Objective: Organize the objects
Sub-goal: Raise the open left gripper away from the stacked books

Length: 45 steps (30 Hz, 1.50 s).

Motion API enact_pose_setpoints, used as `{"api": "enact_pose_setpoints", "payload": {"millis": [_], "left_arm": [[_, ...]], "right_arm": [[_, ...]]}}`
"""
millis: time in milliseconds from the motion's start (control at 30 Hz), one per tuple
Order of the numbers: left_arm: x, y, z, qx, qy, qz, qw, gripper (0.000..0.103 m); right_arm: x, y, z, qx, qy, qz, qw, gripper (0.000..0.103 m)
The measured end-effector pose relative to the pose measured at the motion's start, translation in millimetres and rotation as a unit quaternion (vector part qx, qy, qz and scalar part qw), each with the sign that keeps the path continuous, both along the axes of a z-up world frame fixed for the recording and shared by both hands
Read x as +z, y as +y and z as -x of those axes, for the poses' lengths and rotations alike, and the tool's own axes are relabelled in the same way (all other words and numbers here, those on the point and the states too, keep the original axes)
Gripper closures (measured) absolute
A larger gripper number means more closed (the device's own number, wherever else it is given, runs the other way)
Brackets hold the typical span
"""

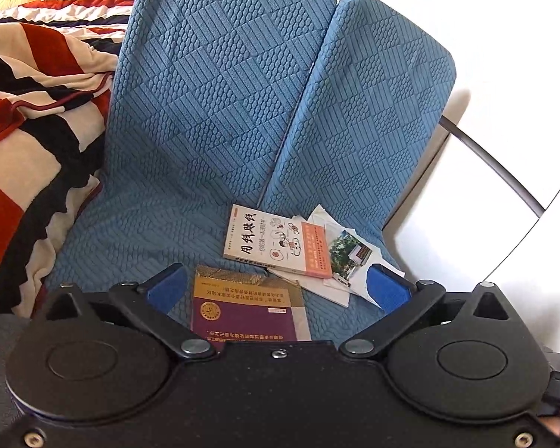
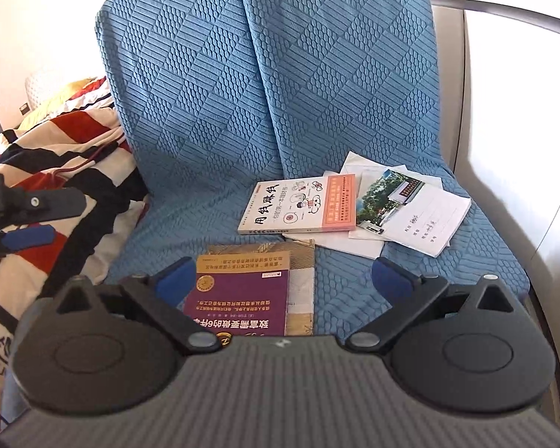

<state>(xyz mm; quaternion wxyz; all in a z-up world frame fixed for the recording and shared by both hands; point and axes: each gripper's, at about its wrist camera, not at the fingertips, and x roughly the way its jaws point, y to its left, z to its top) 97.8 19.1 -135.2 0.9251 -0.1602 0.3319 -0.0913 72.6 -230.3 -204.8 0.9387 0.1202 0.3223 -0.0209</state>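
A purple book (image 1: 246, 310) lies face up on the blue textured seat cover (image 1: 190, 194), on top of a gold-patterned book (image 2: 302, 280). Behind it to the right lies a white book with black characters and an orange band (image 2: 298, 205), over loose white sheets. A notebook with a photo cover (image 2: 410, 212) lies beside it. My left gripper (image 1: 276, 287) is open above the purple book (image 2: 242, 291), its blue pads (image 1: 166, 289) apart and pressing on nothing. My right gripper (image 2: 283, 280) is also open over that book. The left gripper (image 2: 65, 218) shows at the right wrist view's left edge.
A red, black and cream striped blanket (image 1: 26, 130) is heaped on the left of the seat (image 2: 74, 142). The blue backrest cushions (image 2: 265, 74) rise behind. A white armrest (image 2: 504, 149) and a dark curved bar (image 1: 492, 164) bound the right side.
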Motion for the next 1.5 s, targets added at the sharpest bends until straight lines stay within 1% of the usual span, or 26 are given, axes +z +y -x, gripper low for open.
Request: {"api": "enact_pose_setpoints", "payload": {"millis": [100,167,267,367,567,600,667,733,900,1033,1100,1167,1267,1367,1500], "left_arm": [[-4,-6,-4,-0.006,0.001,-0.006,1.0000,0.001],[-8,-8,-9,-0.012,0.002,-0.008,0.9999,0.001],[-14,-7,-17,-0.006,-0.001,-0.006,1.0000,0.001],[-21,-5,-28,-0.006,0.001,-0.013,0.9999,0.001],[-37,-9,-47,-0.010,-0.002,-0.041,0.9991,0.001],[-40,-10,-49,-0.011,0.002,-0.040,0.9991,0.001],[-46,-10,-53,-0.015,0.011,-0.028,0.9994,0.001],[-50,-10,-55,-0.015,0.012,-0.023,0.9995,0.001],[-55,-10,-63,-0.010,0.003,-0.035,0.9993,0.001],[-59,-8,-73,-0.008,0.002,-0.037,0.9993,0.001],[-62,-7,-77,-0.011,-0.010,-0.036,0.9992,0.001],[-67,-6,-82,0.001,-0.004,-0.044,0.9990,0.001],[-73,1,-88,-0.001,-0.008,-0.012,0.9999,0.001],[-77,5,-94,0.015,0.000,-0.014,0.9998,0.001],[-85,12,-101,0.027,0.020,-0.016,0.9993,0.001]], "right_arm": [[-3,-1,-4,-0.001,0.002,-0.002,1.000,0.001],[-5,-1,-6,-0.007,0.001,0.005,1.000,0.001],[-8,-4,-8,-0.012,0.000,0.004,1.000,0.001],[-12,-8,-11,-0.015,0.004,0.004,1.000,0.001],[-25,-12,-18,-0.020,0.002,0.004,1.000,0.001],[-26,-13,-18,-0.020,0.000,0.007,1.000,0.001],[-29,-14,-20,-0.025,0.004,0.006,1.000,0.001],[-27,-12,-20,-0.025,-0.003,0.016,1.000,0.001],[-24,-9,-25,-0.015,-0.008,0.032,0.999,0.001],[-20,-8,-32,-0.006,-0.015,0.029,0.999,0.001],[-19,-7,-37,0.002,-0.020,0.031,0.999,0.001],[-22,-5,-43,0.009,-0.019,0.030,0.999,0.001],[-26,-5,-48,0.008,-0.019,0.025,0.999,0.001],[-32,-6,-52,0.003,-0.018,0.039,0.999,0.001],[-38,-10,-61,0.014,-0.026,0.037,0.999,0.001]]}}
